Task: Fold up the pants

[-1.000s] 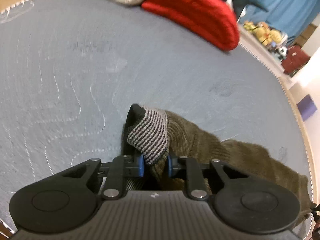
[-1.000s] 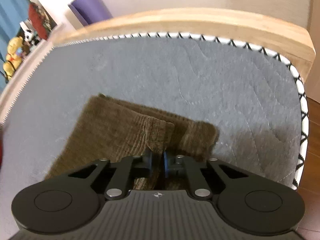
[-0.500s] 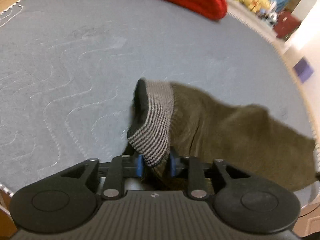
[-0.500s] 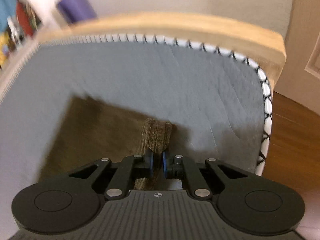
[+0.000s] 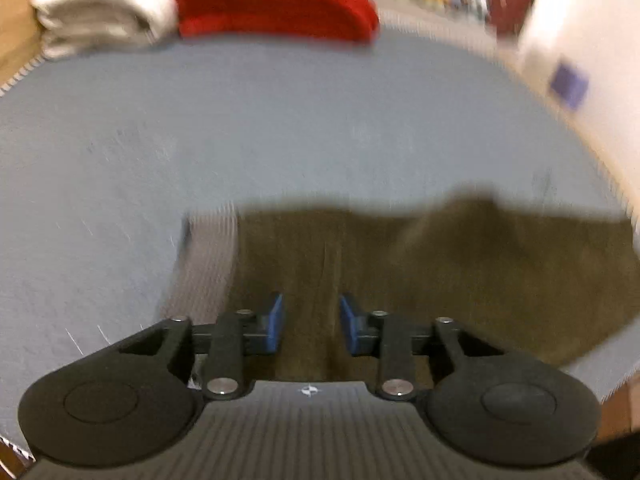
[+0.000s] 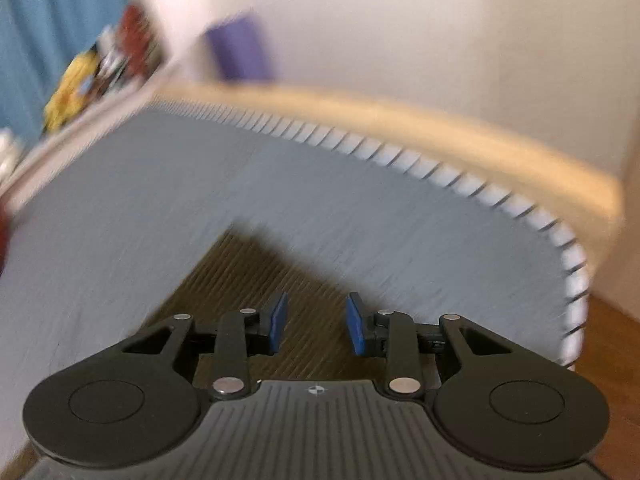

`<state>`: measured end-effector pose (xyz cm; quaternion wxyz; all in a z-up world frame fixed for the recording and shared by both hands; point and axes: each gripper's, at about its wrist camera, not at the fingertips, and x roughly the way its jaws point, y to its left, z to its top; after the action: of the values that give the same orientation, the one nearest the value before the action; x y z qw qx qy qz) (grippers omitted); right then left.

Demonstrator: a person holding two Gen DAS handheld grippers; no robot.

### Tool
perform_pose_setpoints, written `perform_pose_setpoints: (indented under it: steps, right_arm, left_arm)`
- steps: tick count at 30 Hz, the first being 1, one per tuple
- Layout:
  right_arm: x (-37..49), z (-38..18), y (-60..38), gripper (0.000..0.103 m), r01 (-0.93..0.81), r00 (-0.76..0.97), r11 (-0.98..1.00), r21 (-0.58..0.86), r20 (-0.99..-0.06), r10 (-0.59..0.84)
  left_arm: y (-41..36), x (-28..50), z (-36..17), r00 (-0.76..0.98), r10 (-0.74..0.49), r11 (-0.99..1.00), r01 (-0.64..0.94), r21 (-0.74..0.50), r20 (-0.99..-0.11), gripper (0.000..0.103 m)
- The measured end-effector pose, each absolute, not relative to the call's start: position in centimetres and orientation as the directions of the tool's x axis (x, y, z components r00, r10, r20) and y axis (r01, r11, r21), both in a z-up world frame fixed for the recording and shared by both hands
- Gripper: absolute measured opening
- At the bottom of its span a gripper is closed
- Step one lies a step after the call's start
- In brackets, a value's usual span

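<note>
left tool (image 5: 311, 322) and right tool (image 6: 316, 322) hover with jaws parted, nothing between them, the right's just opened. beneath both, the brown pants (image 5: 420, 264) lie flat on the grey bed (image 5: 240, 128), red (image 5: 276, 0) and white (image 5: 100, 12) laundry beyond.

We see the left gripper (image 5: 311, 322) as a matte black body with a ribbed grey top plate bearing a small white cross-shaped mark, two rounded black lobes each carrying a shallow circular recess, and paired linkage arms pinned by silver screws. Its fingers (image 5: 275, 322) end in flat blue pads. We find the right gripper (image 6: 316, 322) built alike: black lobes, silver pivot screws, ribbed plate with the same mark, and blue-padded fingers (image 6: 357, 326)
</note>
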<state>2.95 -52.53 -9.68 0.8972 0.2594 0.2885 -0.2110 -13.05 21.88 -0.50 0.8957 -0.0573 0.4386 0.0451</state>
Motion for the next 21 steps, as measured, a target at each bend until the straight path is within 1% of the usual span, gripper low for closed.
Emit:
perform_pose_setpoints:
  steps: [1,2,3,4,6,7,8,9,10,11,12,14,17,19,21]
  right_arm:
    - [3.7,-10.7,-52.3,0.034,0.520,0.718,0.787,0.333,-0.669,-0.192]
    - [4.4,-11.8,-52.2,0.034,0.532,0.672,0.790,0.305,-0.720,-0.174]
    - [5.0,-13.2,-52.2,0.034,0.556,0.607,0.787,0.266,-0.777,-0.167]
    - [5.1,-14.2,-52.5,0.034,0.573,0.570,0.780,0.252,-0.806,-0.158]
    - [5.0,-14.3,-52.7,0.034,0.565,0.585,0.781,0.265,-0.797,-0.152]
    - [5.1,-14.0,-52.8,0.034,0.570,0.584,0.778,0.265,-0.797,-0.157]
    - [4.9,-13.7,-52.7,0.035,0.578,0.590,0.768,0.275,-0.791,-0.160]
    - [4.7,-13.4,-53.1,0.037,0.580,0.602,0.760,0.292,-0.783,-0.158]
    - [4.6,-13.0,-53.0,0.039,0.574,0.619,0.757,0.312,-0.771,-0.151]
    - [4.6,-12.6,-52.8,0.041,0.566,0.633,0.759,0.322,-0.760,-0.150]
    - [4.9,-12.5,-52.8,0.042,0.562,0.638,0.765,0.314,-0.754,-0.158]
    - [5.1,-12.6,-52.4,0.044,0.556,0.632,0.783,0.279,-0.753,-0.181]
    - [5.5,-13.3,-52.6,0.044,0.562,0.610,0.782,0.267,-0.773,-0.174]
    - [5.6,-13.6,-52.6,0.044,0.564,0.607,0.781,0.267,-0.775,-0.173]
    - [5.8,-13.7,-52.6,0.045,0.558,0.611,0.788,0.260,-0.772,-0.178]
  left_arm:
    - [21.9,-12.9,-2.3,0.551,0.034,0.990,-0.132,-0.047,-0.834,0.031]
    - [22.0,-12.7,-3.9,0.499,0.025,0.991,-0.126,-0.044,-0.866,0.031]
    - [22.1,-12.6,-4.7,0.475,0.021,0.992,-0.118,-0.040,-0.880,0.031]
    - [22.0,-12.7,-4.9,0.476,0.019,0.994,-0.101,-0.033,-0.879,0.031]
    - [22.1,-12.7,-4.1,0.502,0.009,0.996,-0.080,-0.037,-0.865,0.032]
    - [22.5,-12.6,-3.2,0.533,-0.013,0.994,-0.087,-0.070,-0.846,0.034]
    - [23.3,-12.7,-1.9,0.586,-0.034,0.988,-0.100,-0.114,-0.810,0.039]
    - [24.1,-12.8,-0.7,0.636,-0.033,0.982,-0.121,-0.142,-0.771,0.045]
    - [25.3,-12.8,0.4,0.685,-0.012,0.974,-0.156,-0.163,-0.729,0.059]
    - [26.5,-12.5,1.3,0.720,0.011,0.963,-0.194,-0.186,-0.694,0.068]
    - [27.9,-12.1,1.8,0.742,0.029,0.949,-0.231,-0.214,-0.670,0.070]
    - [30.3,-10.7,1.6,0.744,0.036,0.917,-0.291,-0.275,-0.667,0.076]
    - [33.5,-8.1,-1.3,0.691,0.015,0.858,-0.380,-0.346,-0.722,0.078]
    - [34.8,-6.4,-3.8,0.646,-0.067,0.825,-0.392,-0.406,-0.760,0.079]
    - [35.9,-5.1,-5.9,0.619,-0.148,0.795,-0.389,-0.465,-0.771,0.082]
